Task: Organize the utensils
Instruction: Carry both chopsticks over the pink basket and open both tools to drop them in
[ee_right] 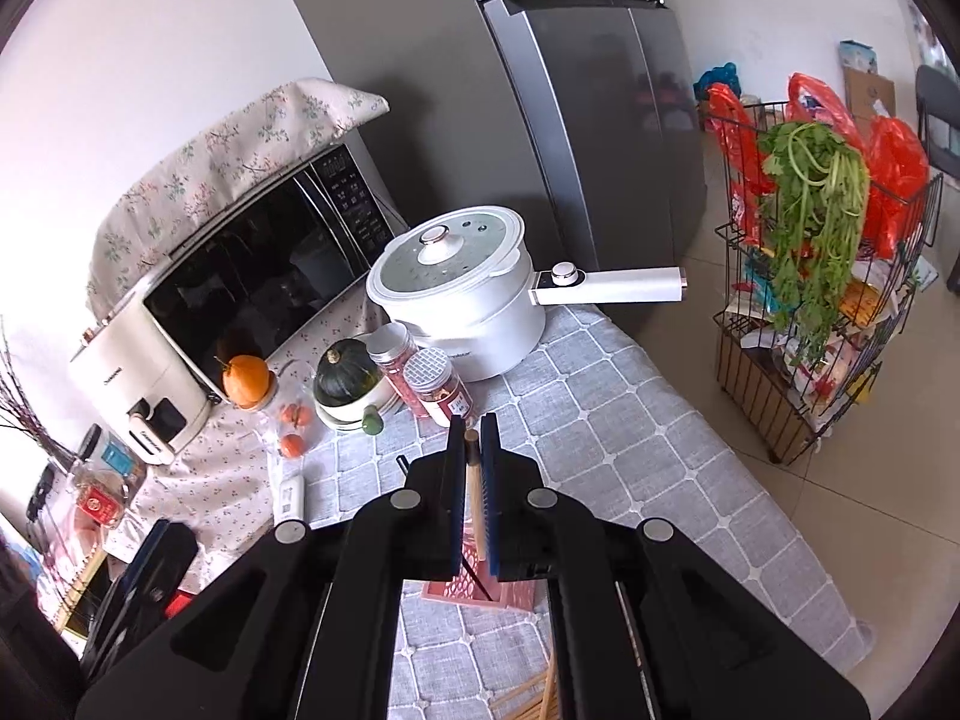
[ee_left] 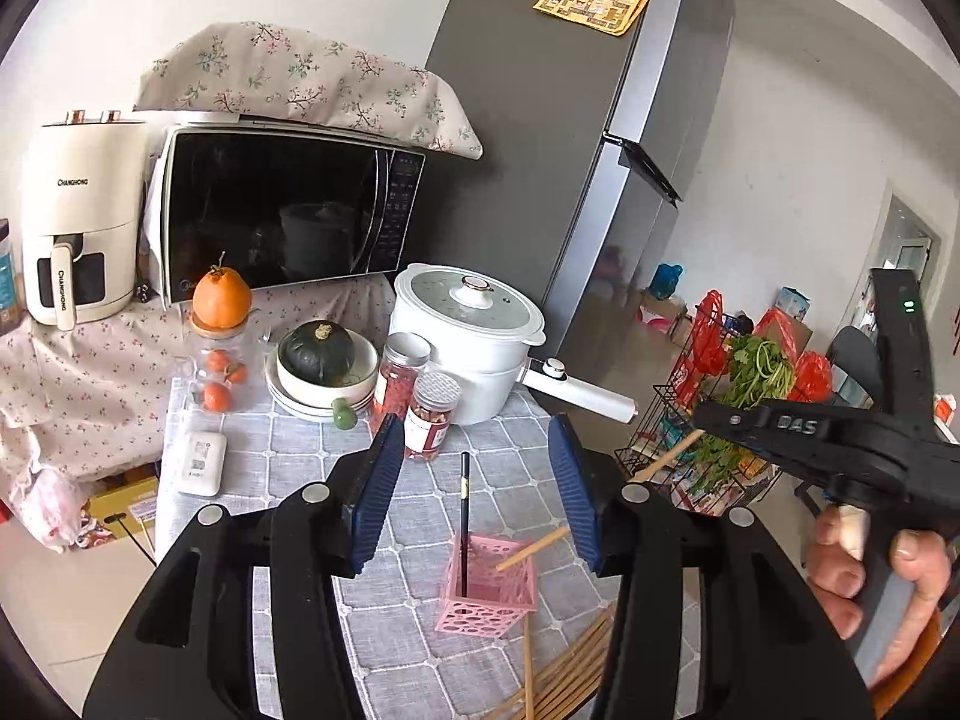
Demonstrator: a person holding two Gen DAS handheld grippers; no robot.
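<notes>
I see a pink plastic basket (ee_left: 487, 591) full of little holes, standing on the table (ee_left: 300, 468) with its soft grey checked cloth. A thin black chopstick (ee_left: 464, 516) stands upright in it. My left tool (ee_left: 480, 492) is spread apart above the basket with nothing between its ribbed blue pads. My right tool (ee_right: 471, 450) is pinching a smooth wooden chopstick (ee_right: 477, 498) just over the basket. More wooden chopsticks (ee_left: 570, 678) lie by the near table edge. Jars (ee_left: 429, 420) stand further back.

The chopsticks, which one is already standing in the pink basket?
The dark chopstick stands upright in the pink basket. The others are light wood: one in the right gripper, the rest lying on the table.
</notes>
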